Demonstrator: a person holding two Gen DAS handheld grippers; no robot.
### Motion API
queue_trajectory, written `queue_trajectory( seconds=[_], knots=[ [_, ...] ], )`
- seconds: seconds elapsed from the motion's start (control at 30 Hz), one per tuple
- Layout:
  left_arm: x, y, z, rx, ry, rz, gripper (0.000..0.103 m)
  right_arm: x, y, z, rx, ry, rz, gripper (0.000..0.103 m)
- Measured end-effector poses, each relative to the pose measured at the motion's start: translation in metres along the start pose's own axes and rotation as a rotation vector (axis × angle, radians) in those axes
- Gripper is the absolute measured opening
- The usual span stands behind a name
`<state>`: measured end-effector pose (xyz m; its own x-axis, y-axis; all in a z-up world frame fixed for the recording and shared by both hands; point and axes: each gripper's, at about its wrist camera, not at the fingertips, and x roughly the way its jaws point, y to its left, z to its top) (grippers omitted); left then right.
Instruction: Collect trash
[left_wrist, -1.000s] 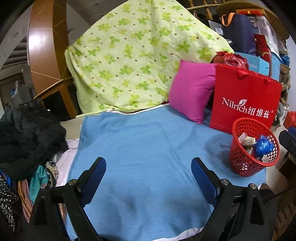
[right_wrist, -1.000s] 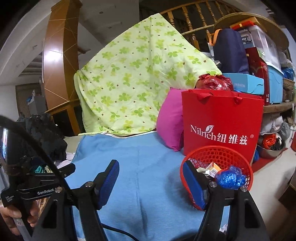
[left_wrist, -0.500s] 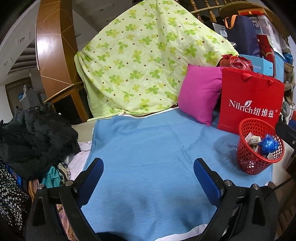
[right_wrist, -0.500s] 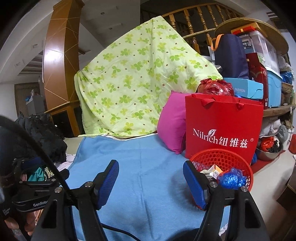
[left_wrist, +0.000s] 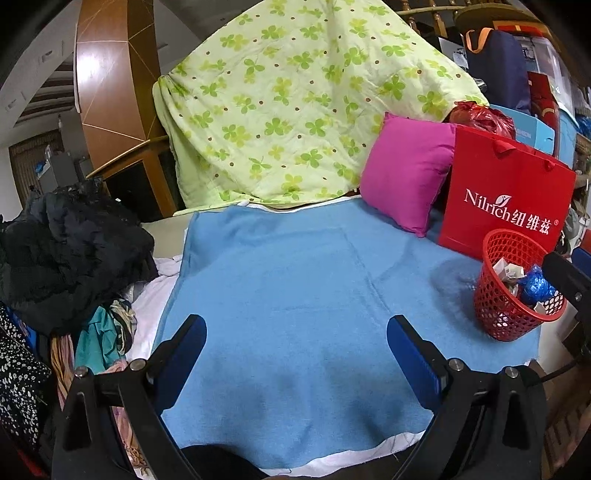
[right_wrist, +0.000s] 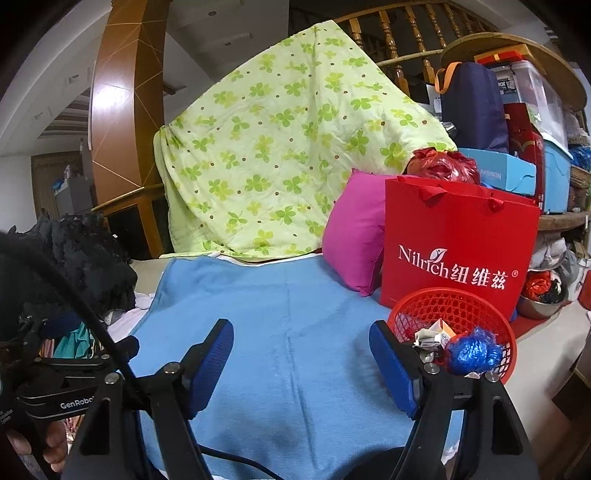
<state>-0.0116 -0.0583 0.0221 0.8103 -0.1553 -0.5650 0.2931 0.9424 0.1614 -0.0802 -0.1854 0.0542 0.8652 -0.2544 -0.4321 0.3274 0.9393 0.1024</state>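
From the left wrist camera, my left gripper (left_wrist: 295, 350) hung low over the blue blanket (left_wrist: 295, 280), pointing toward the far end of the bed. Its blue-padded fingers (left_wrist: 186, 345) stood wide apart with only blanket between them, gripping nothing. The red mesh basket (left_wrist: 496, 314) sat well off to the right, on the blanket's right edge, just in front of the red Nilrich paper bag (left_wrist: 506, 201). In it lay crumpled white paper scraps (left_wrist: 511, 271) and a balled-up blue plastic wrapper (left_wrist: 535, 282). A dark part of my right gripper (left_wrist: 569, 277) crossed the basket's right rim. The pink pillow (left_wrist: 406, 173) leaned beside the bag, under the green clover-print quilt (left_wrist: 295, 99), and a heap of black clothes (left_wrist: 70, 251) was piled off to the left.

From the right wrist camera, my right gripper (right_wrist: 301, 365) was also held level over the blue blanket (right_wrist: 277, 321), its fingers (right_wrist: 391, 369) spread wide and bare. The basket (right_wrist: 424, 306) sat just behind the right finger, which hid part of its left side; I could not tell whether they touched. The paper scraps (right_wrist: 432, 334) and the blue wrapper (right_wrist: 472, 350) filled it close to the rim. The Nilrich bag (right_wrist: 458, 236) stood upright just behind it. At lower left, my left hand (right_wrist: 48, 448) gripped the left gripper's black body.
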Motion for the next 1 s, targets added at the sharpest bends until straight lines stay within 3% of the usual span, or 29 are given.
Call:
queue_trajectory(
  seconds=[1.0],
  knots=[
    [0.006, 0.014, -0.007, -0.038, 0.035, -0.01, 0.098, 0.003, 0.019, -0.002, -0.035, -0.002, 0.01, 0.079]
  ],
)
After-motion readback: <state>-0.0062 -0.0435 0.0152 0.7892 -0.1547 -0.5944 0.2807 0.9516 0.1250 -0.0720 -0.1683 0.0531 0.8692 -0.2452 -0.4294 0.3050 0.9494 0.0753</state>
